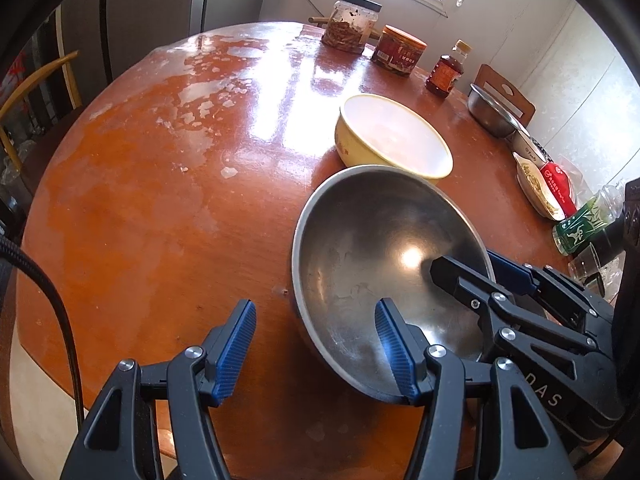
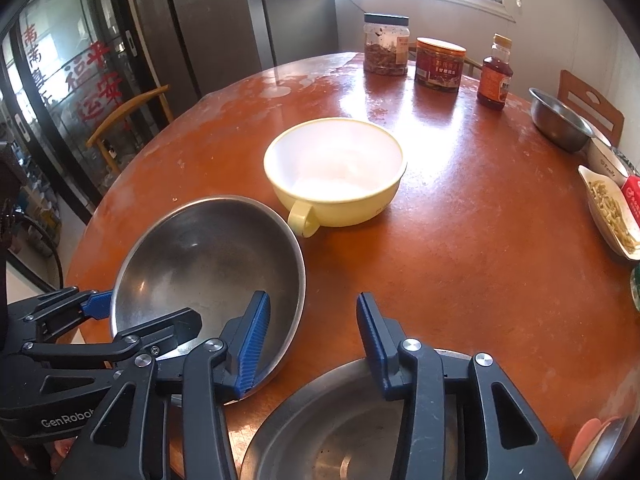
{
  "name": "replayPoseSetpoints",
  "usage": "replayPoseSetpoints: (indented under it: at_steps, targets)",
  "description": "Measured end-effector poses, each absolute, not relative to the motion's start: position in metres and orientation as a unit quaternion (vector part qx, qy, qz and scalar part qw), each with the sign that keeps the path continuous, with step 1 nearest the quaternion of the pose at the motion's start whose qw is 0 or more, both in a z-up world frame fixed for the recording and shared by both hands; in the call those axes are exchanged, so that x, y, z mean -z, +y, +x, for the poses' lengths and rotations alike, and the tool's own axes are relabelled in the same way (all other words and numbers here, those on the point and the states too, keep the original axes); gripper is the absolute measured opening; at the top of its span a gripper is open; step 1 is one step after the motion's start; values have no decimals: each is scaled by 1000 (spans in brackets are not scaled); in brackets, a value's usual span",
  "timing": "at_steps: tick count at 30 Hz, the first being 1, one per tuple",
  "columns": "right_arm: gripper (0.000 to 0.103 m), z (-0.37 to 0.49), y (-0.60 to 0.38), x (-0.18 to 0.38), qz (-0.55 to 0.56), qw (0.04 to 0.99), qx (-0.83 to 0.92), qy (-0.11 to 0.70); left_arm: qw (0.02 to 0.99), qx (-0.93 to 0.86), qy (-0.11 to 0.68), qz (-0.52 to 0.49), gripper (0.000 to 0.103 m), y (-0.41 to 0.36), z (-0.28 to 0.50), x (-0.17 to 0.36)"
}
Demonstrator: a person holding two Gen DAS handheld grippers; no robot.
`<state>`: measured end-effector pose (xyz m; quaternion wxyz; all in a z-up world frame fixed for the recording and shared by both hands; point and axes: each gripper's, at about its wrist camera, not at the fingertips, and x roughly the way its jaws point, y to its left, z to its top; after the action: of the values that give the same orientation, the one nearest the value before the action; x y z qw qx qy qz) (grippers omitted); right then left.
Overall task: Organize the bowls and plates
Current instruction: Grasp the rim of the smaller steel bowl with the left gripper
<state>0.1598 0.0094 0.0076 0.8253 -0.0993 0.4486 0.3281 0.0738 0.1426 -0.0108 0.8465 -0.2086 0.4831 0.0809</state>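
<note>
The round stainless-steel bowl point(image 1: 360, 240) is seen tilted near the front edge of the worn red-brown round table point(image 1: 160, 200), mouth turned up towards the part-open left gripper point(image 1: 316, 328) and right gripper point(image 2: 312, 320), by which its rim is straddled (neither is pressing on it), its nearest rim being hidden behind their fingers.

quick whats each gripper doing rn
left gripper: jaws straddle round steel bowl rim, grip cannot be told
right gripper: open, jaws straddle same rim
</note>
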Motion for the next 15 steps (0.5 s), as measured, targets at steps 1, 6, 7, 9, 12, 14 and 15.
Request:
replayPoseSetpoints:
  at_steps: [1, 6, 7, 9, 12, 14, 15]
  targets:
    - [43, 160, 9, -7, -98, 825, -328, 450, 845, -80, 484, -211, 61, 143, 74, 12]
    - [40, 161, 8, -7, -87, 820, -335, 456, 846, -74, 485, -210, 54, 140, 77, 13]
    - [40, 161, 8, -6, -86, 820, -336, 456, 847, -74, 484, -207, 52, 139, 78, 12]
    - [39, 161, 7, -6, -82, 818, -338, 458, 848, -71, 483, -205, 47, 138, 79, 12]
    - [33, 161, 8, -5, -76, 815, -345, 460, 848, -66, 485, -203, 39, 135, 82, 12]
    - [29, 159, 11, -5, -77, 812, -350, 461, 849, -67, 484, -200, 37, 134, 83, 11]
    - [27, 159, 12, -5, -78, 811, -352, 461, 850, -68, 483, -200, 36, 134, 84, 9]
